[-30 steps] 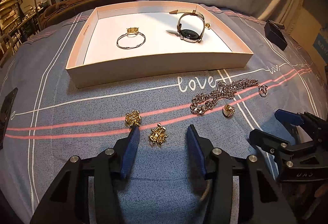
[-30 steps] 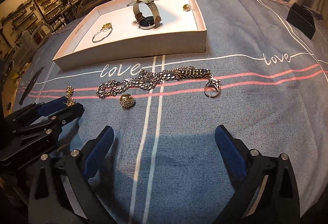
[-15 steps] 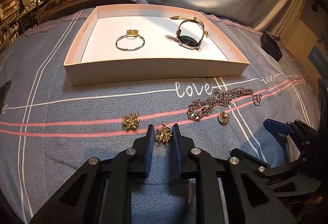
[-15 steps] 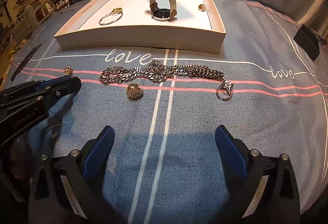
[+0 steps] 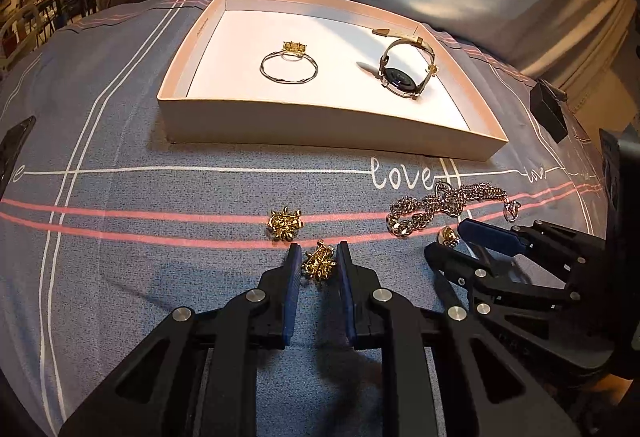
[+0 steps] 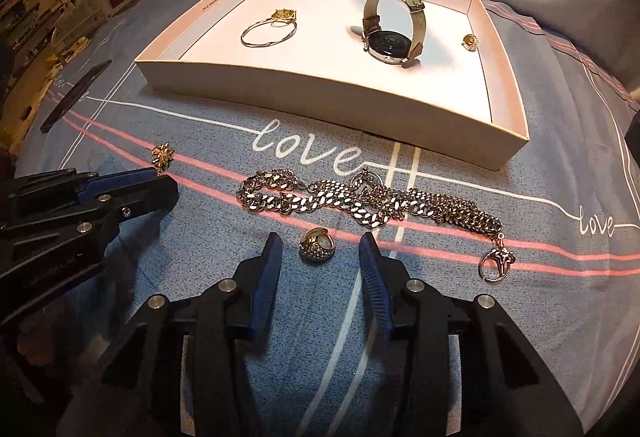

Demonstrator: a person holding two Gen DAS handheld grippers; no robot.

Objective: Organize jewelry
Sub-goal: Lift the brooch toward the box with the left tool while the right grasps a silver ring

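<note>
My left gripper point(image 5: 319, 257) is shut on a gold flower earring point(image 5: 319, 263) on the grey cloth. A second gold earring point(image 5: 285, 224) lies just beyond it and also shows in the right wrist view point(image 6: 161, 155). My right gripper point(image 6: 318, 243) is open, its fingers either side of a gold dome ring point(image 6: 317, 245), not touching it. A silver chain necklace point(image 6: 360, 203) lies just past the ring. The pale box tray point(image 6: 344, 105) holds a bangle point(image 6: 269, 30), a watch point(image 6: 390, 33) and a small gold ring point(image 6: 471, 42).
A small black box point(image 5: 548, 113) sits on the cloth to the right of the tray. A dark flat strip point(image 6: 76, 95) lies at the left edge. Grey bedding rises behind the tray.
My left gripper closed from wide open onto the earring. My right gripper moved forward and left and narrowed around the dome ring.
</note>
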